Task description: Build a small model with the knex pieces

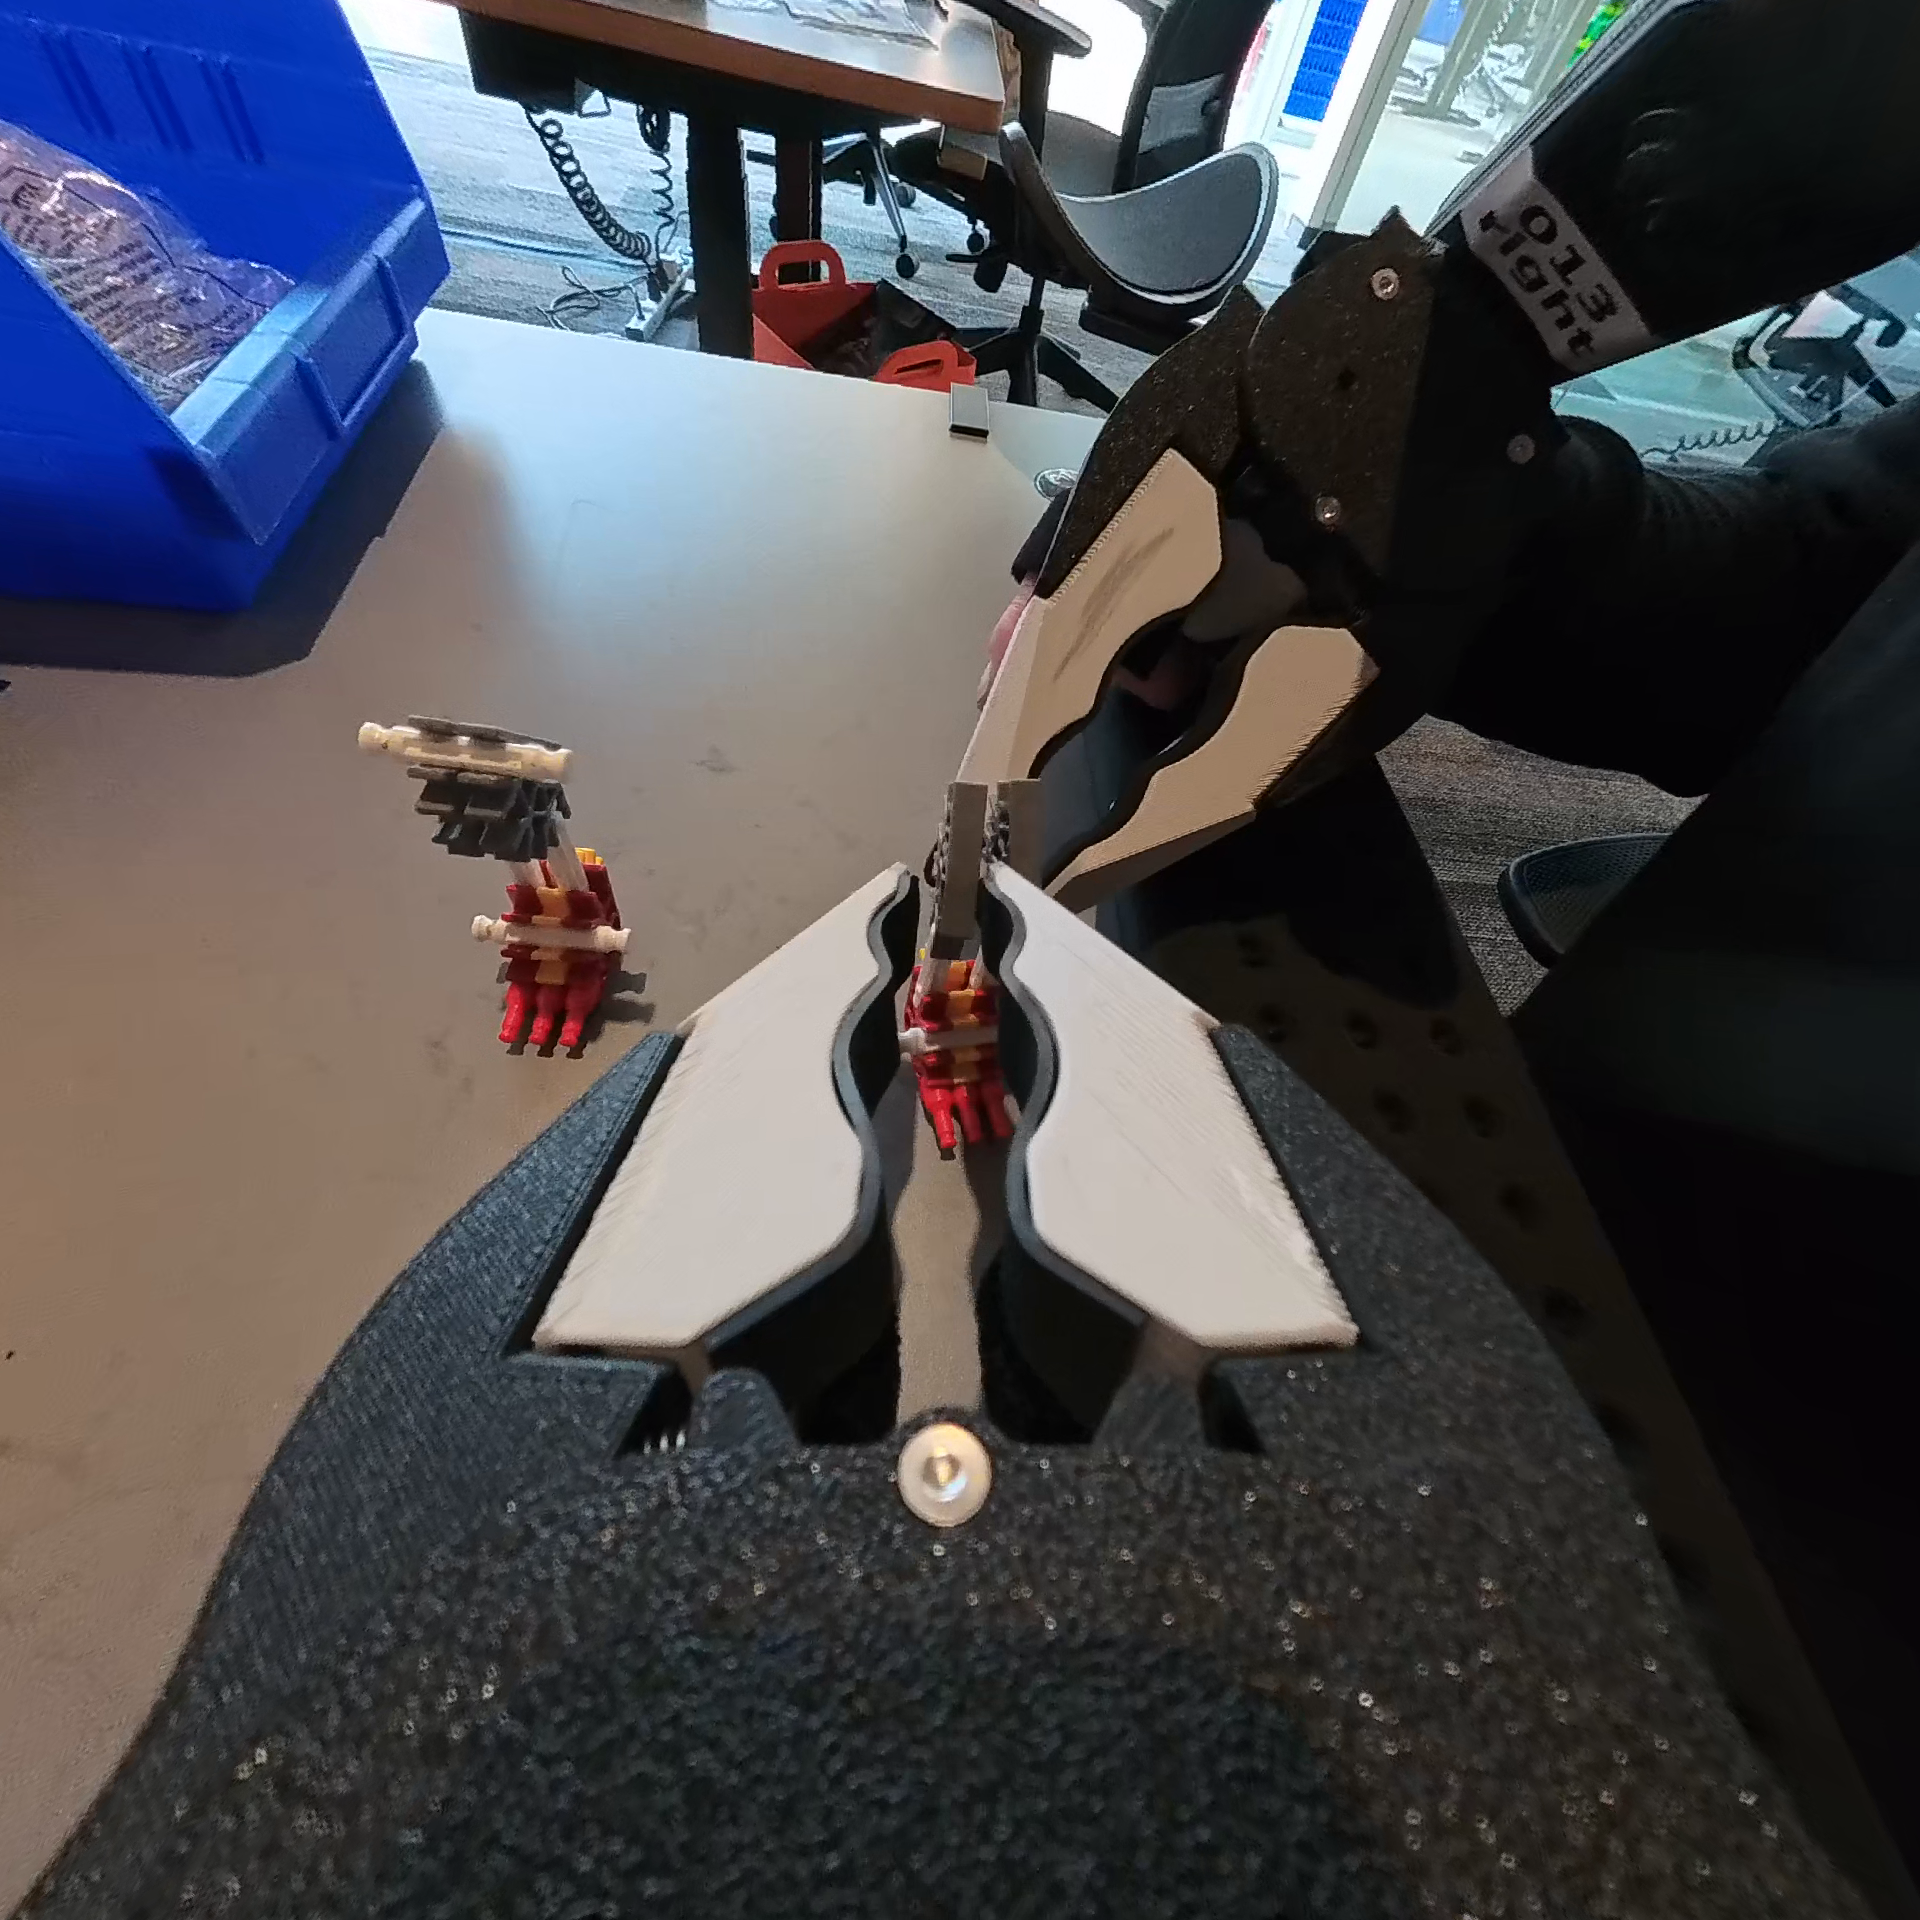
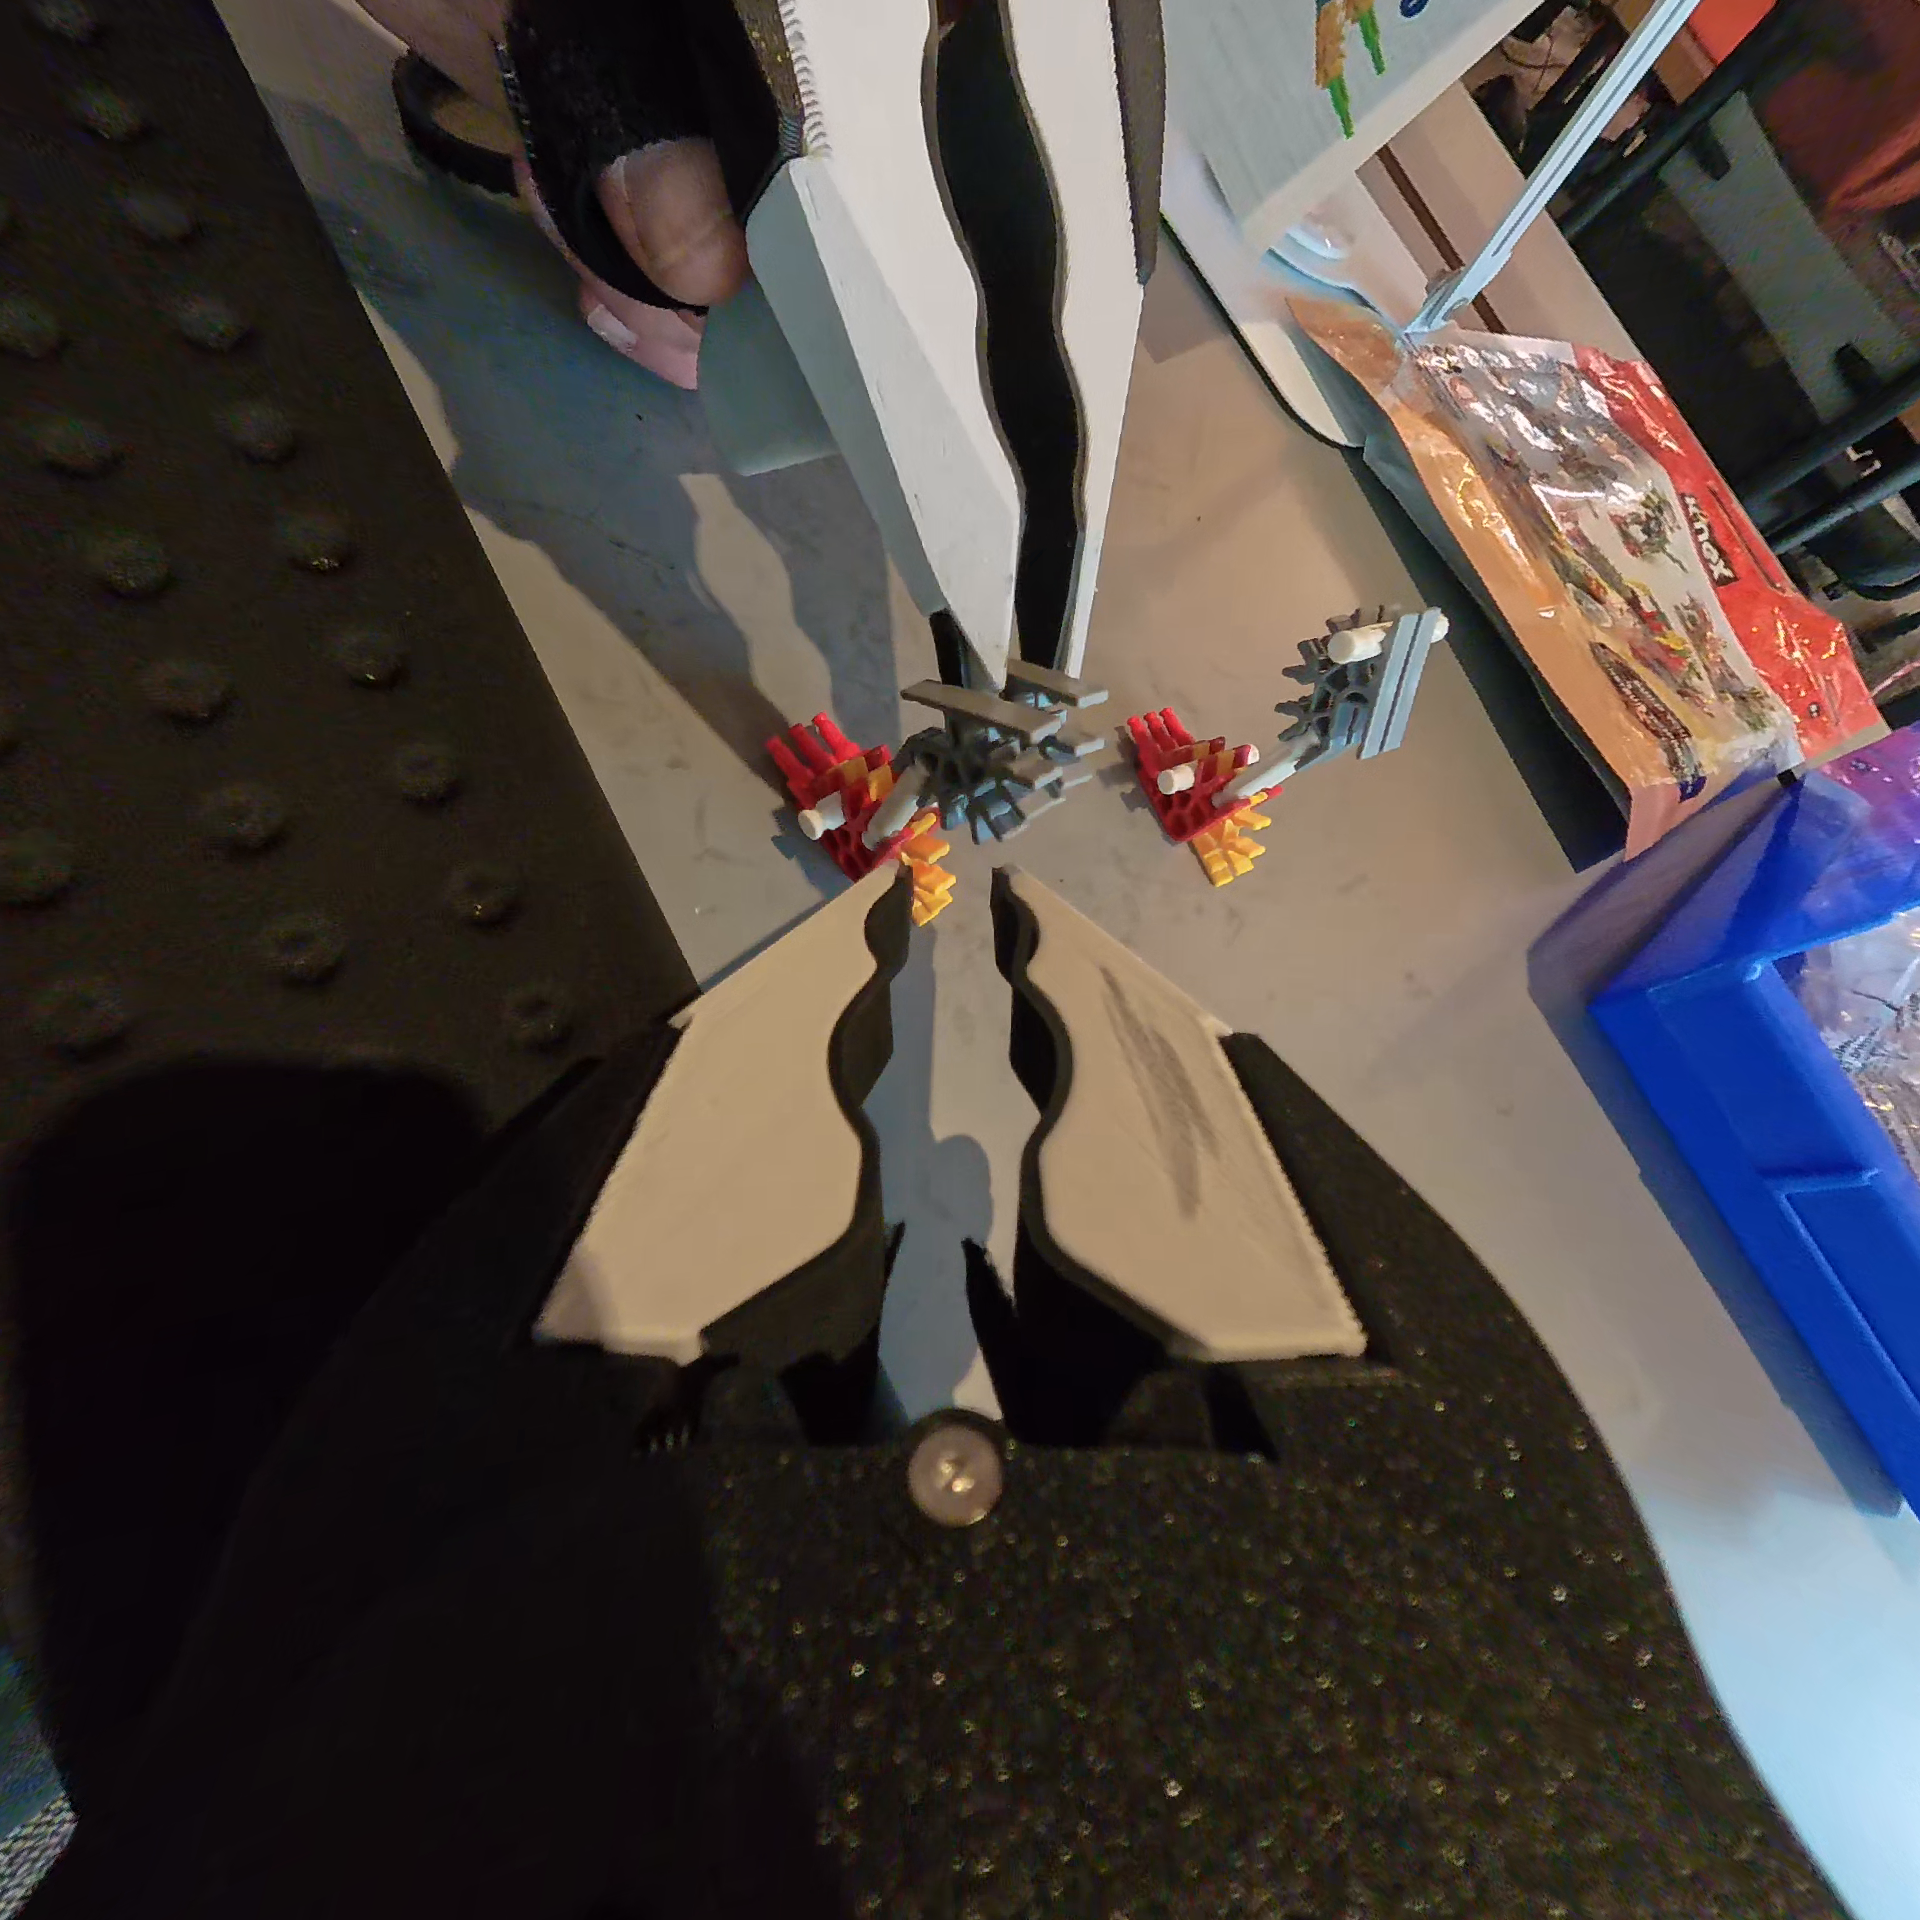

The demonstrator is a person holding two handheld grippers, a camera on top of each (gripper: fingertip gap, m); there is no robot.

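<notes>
near model (image 1: 956, 1049) between left tongs (image 1: 951, 883) | second model (image 1: 540, 894) to its left | bin (image 1: 260, 416) behind-left on table (image 1: 675, 571)

Right tongs (image 2: 948, 883) parted, just above toy model (image 2: 914, 784) — empty

left wrist view: rides the left gripper (image 1: 951, 883), close and low over the table (image 1: 727, 582), facing the far desks
right wrist view: rides the right gripper (image 2: 943, 883), steeply downward, near
shared: two small red-and-grey toy models (image 1: 540, 914) (image 2: 1236, 769); blue bin (image 1: 208, 343) (image 2: 1766, 1091); each other's gripper
</notes>
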